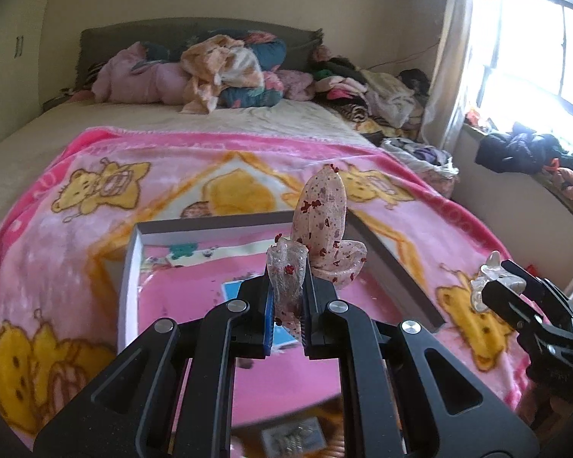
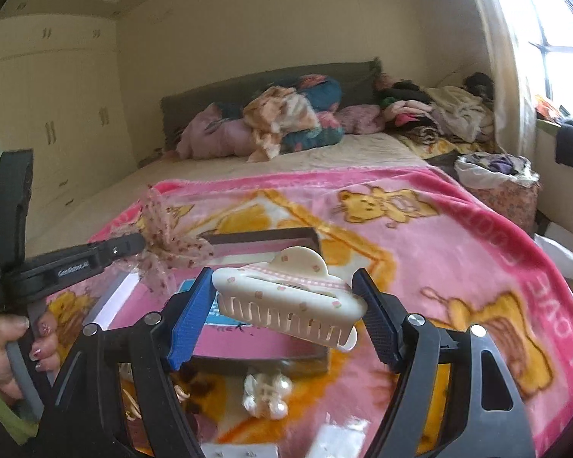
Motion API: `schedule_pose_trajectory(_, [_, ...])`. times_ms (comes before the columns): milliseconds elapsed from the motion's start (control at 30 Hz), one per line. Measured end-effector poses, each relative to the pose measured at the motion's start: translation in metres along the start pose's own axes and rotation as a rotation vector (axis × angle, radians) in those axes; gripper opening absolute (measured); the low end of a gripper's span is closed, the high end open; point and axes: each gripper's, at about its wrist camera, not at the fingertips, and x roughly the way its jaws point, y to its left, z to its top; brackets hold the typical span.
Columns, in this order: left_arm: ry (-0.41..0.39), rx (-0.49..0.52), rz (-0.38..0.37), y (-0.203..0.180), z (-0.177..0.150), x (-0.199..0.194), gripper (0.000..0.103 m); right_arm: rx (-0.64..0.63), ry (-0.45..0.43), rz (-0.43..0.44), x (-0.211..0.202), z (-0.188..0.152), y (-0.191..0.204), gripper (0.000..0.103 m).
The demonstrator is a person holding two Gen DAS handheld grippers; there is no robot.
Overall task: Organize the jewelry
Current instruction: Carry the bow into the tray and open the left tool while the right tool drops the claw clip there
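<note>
The left tool [image 1: 286, 305] is clenched on a sheer bow [image 1: 317, 229] of pink fabric with red specks; the bow's pinched centre sits between the pads and its loops stand up and forward beyond the fingertips. The right tool [image 2: 286, 305] grasps a cream claw clip [image 2: 286, 299] held crosswise, one end against each pad, teeth pointing down toward the camera. Directly below the right tool, a small pearl hair clip [image 2: 265, 393] lies on the pink blanket [image 2: 458, 248]. Just beyond both tools rests an open, shallow box [image 1: 131, 267] with a pink lining; the bow hangs above its interior and the claw clip above its near wall. At the left edge of the right view, a hand [image 2: 7, 351] grips the left tool's handle. Farther back, the bed [image 1: 248, 118] carries a pile of clothes [image 1: 217, 72] against its headboard.
</note>
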Motion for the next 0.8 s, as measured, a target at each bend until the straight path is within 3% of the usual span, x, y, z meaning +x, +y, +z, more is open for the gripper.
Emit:
schedule_pose_trajectory(300, [0.077,-0.03,0.037,0.02,-0.014,0.026,0.005,-0.045,0.143,0.059,0.058,-0.004,0.009,0.071])
schedule_pose_trajectory(800, [0.136,-0.035,0.077,0.029,-0.036,0.041,0.006,-0.07,0.242,0.035,0.096,-0.022,0.013,0.071])
